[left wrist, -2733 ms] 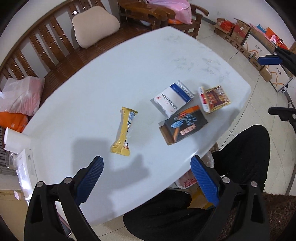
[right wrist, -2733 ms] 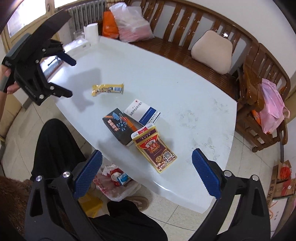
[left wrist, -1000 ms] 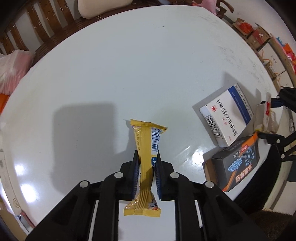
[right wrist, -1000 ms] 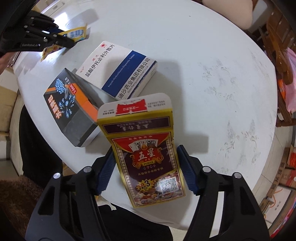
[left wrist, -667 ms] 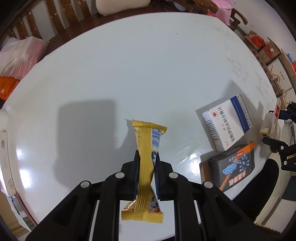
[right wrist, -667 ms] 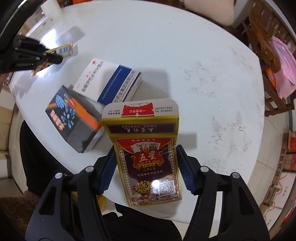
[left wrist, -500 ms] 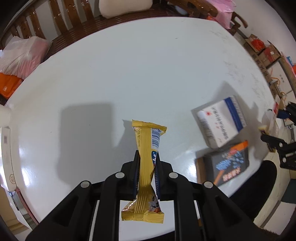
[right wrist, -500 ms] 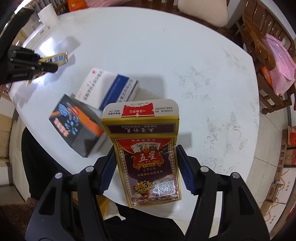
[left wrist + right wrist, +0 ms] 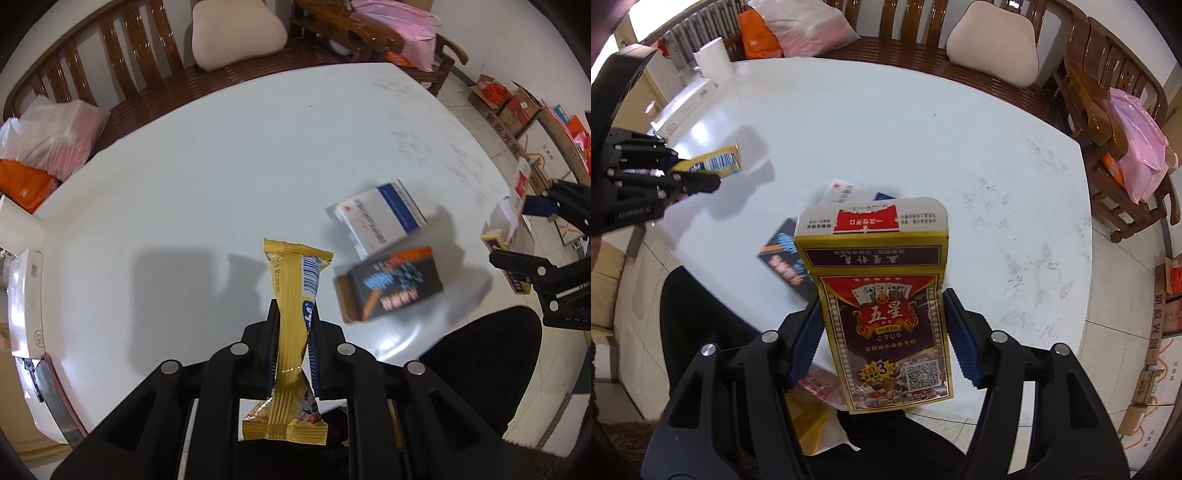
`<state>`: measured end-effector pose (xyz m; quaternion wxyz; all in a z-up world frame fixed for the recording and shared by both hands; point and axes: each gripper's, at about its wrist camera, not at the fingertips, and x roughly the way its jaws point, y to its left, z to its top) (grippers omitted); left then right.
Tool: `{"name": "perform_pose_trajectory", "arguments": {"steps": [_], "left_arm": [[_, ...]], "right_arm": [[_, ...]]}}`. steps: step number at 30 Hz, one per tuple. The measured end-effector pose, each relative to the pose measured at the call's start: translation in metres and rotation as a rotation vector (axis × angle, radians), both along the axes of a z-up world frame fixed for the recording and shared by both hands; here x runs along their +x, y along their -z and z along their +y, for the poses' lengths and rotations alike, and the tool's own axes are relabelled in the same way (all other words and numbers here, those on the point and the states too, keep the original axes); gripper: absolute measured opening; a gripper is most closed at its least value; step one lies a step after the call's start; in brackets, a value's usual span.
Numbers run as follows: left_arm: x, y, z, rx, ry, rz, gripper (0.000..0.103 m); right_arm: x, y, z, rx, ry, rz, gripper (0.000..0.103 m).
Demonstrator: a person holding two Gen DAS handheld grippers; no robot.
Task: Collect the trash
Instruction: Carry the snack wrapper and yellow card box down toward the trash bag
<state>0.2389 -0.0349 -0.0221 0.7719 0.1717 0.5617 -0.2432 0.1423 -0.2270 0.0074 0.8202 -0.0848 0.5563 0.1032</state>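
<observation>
Left wrist view: the left tongs (image 9: 292, 334) are clamped on a yellow snack wrapper (image 9: 293, 306) at lower centre, held above the white desk (image 9: 221, 166). A white-and-blue medicine box (image 9: 376, 218) and a dark box with orange trim (image 9: 391, 284) lie touching at centre right.

Right wrist view: the right tongs (image 9: 882, 336) are clamped on a playing-card box (image 9: 882, 306) at frame centre, its top flap open, over the desk's near edge. A plastic bag (image 9: 816, 384) shows below it.

My left gripper (image 9: 292, 343) shows matte black linkage arms dotted with round silver rivets. My right gripper (image 9: 882, 336) matches it, with ribbed blue pads (image 9: 960, 343) on its fingers. Black trousers (image 9: 480, 365) below.
</observation>
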Motion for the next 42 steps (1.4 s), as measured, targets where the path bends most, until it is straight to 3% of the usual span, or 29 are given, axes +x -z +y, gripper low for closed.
{"name": "perform_pose_trajectory", "arguments": {"steps": [8, 19, 26, 37, 42], "left_arm": [[-0.053, -0.002, 0.0, -0.01, 0.01, -0.016, 0.014], [-0.109, 0.014, -0.01, -0.026, 0.066, -0.007, 0.014], [-0.14, 0.034, -0.015, -0.021, 0.095, -0.014, 0.014], [-0.174, 0.078, -0.016, -0.067, 0.104, 0.056, 0.014], [-0.184, 0.097, -0.016, -0.067, 0.113, 0.051, 0.014]], "right_arm": [[-0.039, -0.012, 0.034, -0.003, -0.061, -0.052, 0.062], [-0.085, 0.0, 0.06, 0.002, -0.115, -0.054, 0.062], [-0.109, 0.026, 0.066, -0.009, -0.121, -0.036, 0.062], [-0.128, 0.081, 0.071, 0.02, -0.107, 0.033, 0.062], [-0.132, 0.103, 0.071, -0.018, -0.096, 0.025, 0.062]]}}
